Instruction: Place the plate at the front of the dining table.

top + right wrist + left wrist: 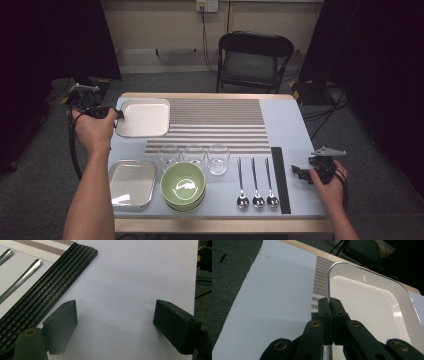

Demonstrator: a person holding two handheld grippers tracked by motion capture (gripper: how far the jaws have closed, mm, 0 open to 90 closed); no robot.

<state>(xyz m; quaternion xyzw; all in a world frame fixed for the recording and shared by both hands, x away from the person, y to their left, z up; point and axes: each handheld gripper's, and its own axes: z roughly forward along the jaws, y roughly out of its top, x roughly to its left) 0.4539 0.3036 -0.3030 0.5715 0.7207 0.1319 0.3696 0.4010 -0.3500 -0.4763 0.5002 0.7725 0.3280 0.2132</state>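
With the left gripper (pixel 329 305) clamping its fingers on only the thin left rim of the tray (pixel 144 118), which sits behind the glasses (pixel 193 156), the tray may pivot or slip; the right gripper (pixel 115 325) rests wide open, empty.

White tray (pixel 143 118); green bowls (pixel 183 184); grey-striped mat (pixel 220 125); black tongs (pixel 331 305).
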